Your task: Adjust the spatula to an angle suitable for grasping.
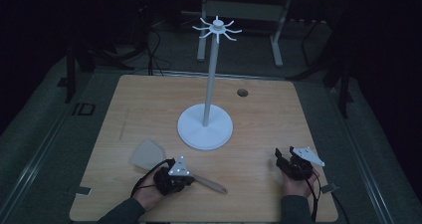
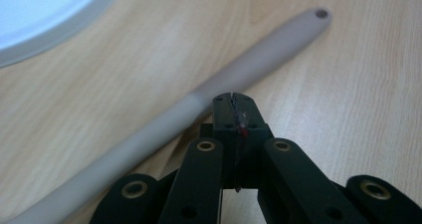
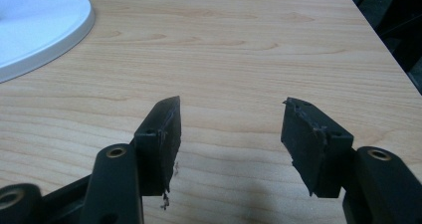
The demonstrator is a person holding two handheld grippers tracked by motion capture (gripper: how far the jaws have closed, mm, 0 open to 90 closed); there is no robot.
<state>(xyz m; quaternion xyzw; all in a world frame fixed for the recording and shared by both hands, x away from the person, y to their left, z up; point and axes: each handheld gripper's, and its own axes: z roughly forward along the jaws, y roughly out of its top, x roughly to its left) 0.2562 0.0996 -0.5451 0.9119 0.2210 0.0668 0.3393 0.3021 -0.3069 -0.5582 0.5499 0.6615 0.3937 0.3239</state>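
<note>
The spatula [image 1: 164, 163] lies flat at the table's [image 1: 149, 99] near left, its long axis running from the blade at far left to the handle tip at near right. Your left gripper [image 2: 233, 98], fingers pressed together, sits just beside the handle. Your right gripper [image 3: 231, 129], fingers spread, hovers over bare wood near the right edge, well apart from the white stand [image 1: 205, 127].
</note>
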